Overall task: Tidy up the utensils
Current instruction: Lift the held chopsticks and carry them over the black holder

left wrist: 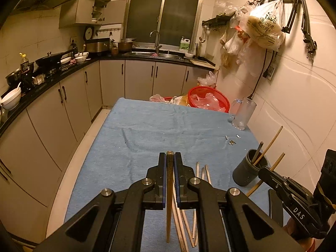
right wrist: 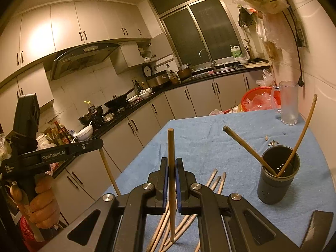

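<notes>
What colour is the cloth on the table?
Blue. The cloth shows best in the right wrist view, spread under the loose chopsticks and the dark cup.

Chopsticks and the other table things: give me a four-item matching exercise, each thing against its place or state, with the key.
Things:
1. left gripper
2. dark cup
3. glass mug
4. loose chopsticks

Places or states:
A. lying flat on the blue cloth
B. standing empty at the table's far right corner
C. shut on a dark-tipped chopstick
D. holding two leaning chopsticks

Pairs: 1-C, 2-D, 3-B, 4-A
</notes>
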Motion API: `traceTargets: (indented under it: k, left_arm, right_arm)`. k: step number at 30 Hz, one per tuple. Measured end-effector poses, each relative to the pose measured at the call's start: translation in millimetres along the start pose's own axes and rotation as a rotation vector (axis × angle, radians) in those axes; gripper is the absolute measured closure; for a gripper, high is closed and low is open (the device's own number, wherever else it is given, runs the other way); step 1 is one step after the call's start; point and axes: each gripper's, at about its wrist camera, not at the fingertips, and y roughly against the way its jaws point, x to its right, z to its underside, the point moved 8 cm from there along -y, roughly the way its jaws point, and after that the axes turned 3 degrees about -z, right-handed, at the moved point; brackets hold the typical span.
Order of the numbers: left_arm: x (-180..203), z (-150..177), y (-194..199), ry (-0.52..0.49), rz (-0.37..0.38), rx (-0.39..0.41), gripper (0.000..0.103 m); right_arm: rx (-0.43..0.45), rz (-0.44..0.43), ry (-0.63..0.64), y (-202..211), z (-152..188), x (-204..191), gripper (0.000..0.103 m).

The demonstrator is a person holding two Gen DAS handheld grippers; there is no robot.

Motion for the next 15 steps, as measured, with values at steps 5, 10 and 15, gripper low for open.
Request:
traceTargets:
  k: [5,10,15]
  left_arm:
    - [-0.5,-1.0,0.9,0.007,0.013,-0.008,0.096]
    - [1.9,-3.7,4.3,0.002,0.023,-0.006,0.096]
    - [9.1,-10.6,11.2,0.0,0.048,-0.003,0.096]
  right_arm:
    - [0.008,-0.004,-0.004,3.1,-1.6,-1.5,0.097]
    - [0.028,-0.01,-0.015,12.7,-5.3,2.4,0.097]
    - [0.062,-0.01,-0.039,28.3,-12.2,10.8,0.097]
